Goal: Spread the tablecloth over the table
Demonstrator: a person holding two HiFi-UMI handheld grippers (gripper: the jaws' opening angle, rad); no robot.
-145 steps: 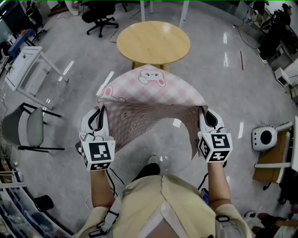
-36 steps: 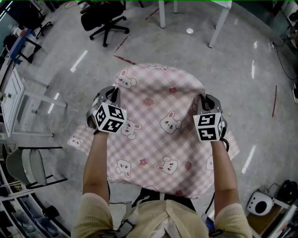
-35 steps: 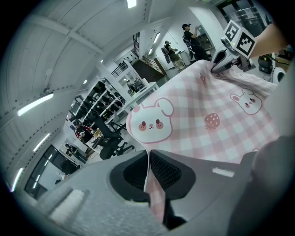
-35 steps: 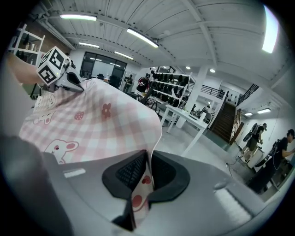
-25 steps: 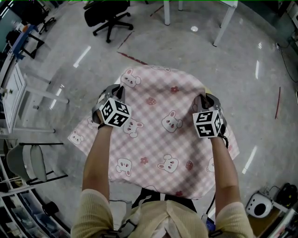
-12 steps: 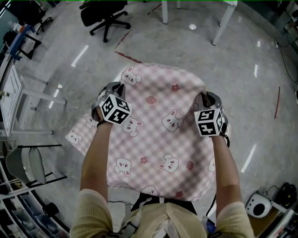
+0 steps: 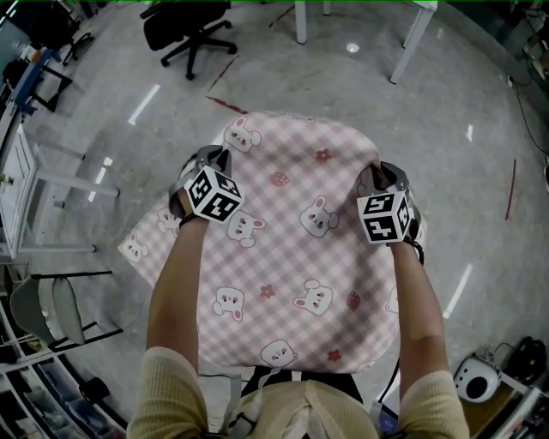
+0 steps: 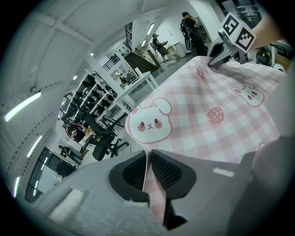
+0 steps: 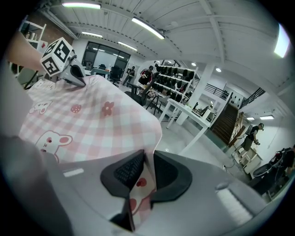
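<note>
My left tongs (image 7: 208, 161) and right tongs (image 7: 375, 176) each pinch a far corner of the cloth (image 7: 292, 257), to keep it spread.

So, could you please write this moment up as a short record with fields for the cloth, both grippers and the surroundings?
Cloth: pink checked tablecloth with bunny prints, draped in a low dome, one corner hanging at the left
Left gripper: clamped on the cloth's far edge, jaws just eased slightly wider
Right gripper: clamped on the far edge at the other side
Under the cloth: hidden
Nearby: black office chair, grey floor
Progress: cloth laid out, both grippers holding it
</note>
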